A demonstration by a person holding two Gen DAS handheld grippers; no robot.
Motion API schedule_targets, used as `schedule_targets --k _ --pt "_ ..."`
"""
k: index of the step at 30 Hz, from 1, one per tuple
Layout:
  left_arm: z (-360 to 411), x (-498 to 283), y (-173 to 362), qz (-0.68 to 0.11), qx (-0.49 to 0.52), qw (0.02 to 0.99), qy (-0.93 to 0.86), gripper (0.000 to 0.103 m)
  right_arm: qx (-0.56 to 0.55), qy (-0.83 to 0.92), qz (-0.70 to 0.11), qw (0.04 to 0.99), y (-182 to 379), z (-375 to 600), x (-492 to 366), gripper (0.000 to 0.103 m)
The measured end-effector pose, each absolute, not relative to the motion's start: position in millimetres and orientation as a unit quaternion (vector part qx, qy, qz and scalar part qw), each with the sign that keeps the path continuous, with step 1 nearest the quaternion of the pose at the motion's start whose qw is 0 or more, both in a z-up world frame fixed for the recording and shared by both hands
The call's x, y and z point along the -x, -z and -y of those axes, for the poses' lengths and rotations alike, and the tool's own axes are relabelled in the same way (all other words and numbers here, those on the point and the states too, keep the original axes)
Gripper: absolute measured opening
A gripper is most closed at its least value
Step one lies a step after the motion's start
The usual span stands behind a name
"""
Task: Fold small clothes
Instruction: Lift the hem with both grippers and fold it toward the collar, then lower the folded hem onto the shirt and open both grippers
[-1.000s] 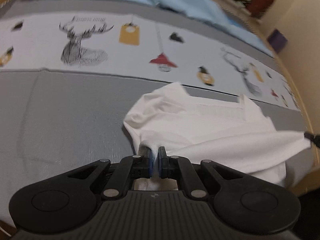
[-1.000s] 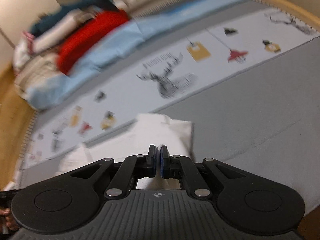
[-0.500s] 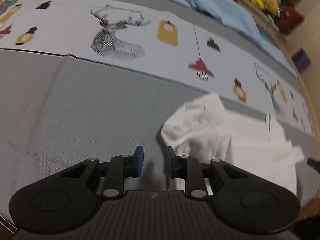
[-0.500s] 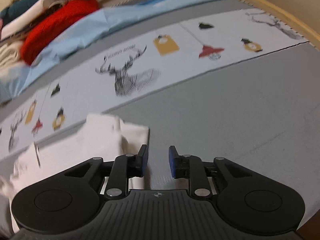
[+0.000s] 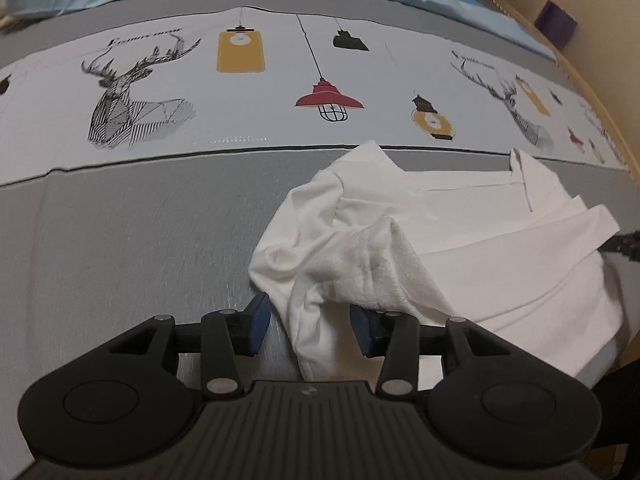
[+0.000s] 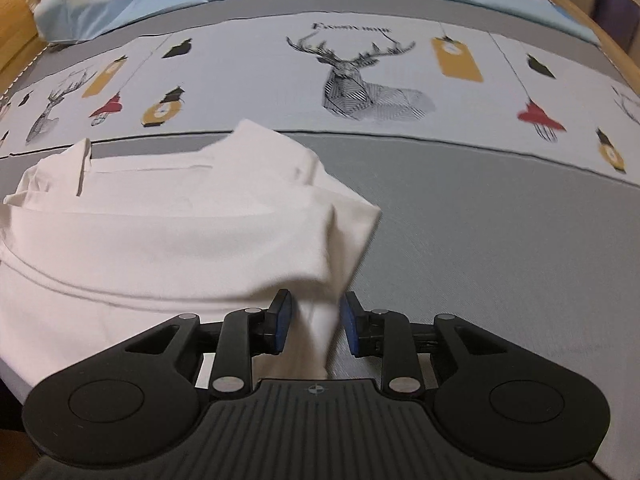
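Both jaws opening; white garment [image 5: 460, 240] dropped (hem hidden).

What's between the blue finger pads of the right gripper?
In the right wrist view, a fold of the white shirt lies between the opening jaws of the right gripper. The pads don't press on it; grey bedcover shows beside it.

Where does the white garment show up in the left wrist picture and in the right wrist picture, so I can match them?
Left wrist: the white garment fills the lower right, on the grey bedspread, a fold between the opening left gripper jaws.
Right wrist: it fills the lower left, a corner between the opening right gripper jaws.
Shared landmark: the printed deer beyond it.
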State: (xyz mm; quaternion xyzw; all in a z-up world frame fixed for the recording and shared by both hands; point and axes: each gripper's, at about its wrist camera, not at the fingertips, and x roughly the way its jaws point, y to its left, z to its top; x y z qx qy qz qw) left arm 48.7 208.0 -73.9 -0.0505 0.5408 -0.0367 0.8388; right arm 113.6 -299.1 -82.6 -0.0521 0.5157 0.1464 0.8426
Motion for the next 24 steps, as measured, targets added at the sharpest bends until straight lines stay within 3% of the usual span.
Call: schedule_targets --k 11,15,16,21,24 --pt "-203 -81 74 -0.514 0.043 0.856 0.032 0.046 0.028 -0.121 -0.468 0.875 75 290 -149 0.03" --pt "-209 -87 73 -0.509 0.06 0.858 0.033 0.019 -0.012 -0.095 -0.459 0.883 73 301 -161 0.03" --pt "-211 -87 73 -0.507 0.064 0.859 0.032 0.017 -0.017 -0.088 -0.458 0.885 73 304 -163 0.031" --pt "-219 -91 73 -0.508 0.084 0.857 0.031 0.017 -0.09 -0.055 -0.445 0.89 66 329 -168 0.05" --pt "-222 -93 72 -0.502 0.085 0.861 0.021 0.017 -0.135 -0.033 -0.439 0.887 64 343 -169 0.051"
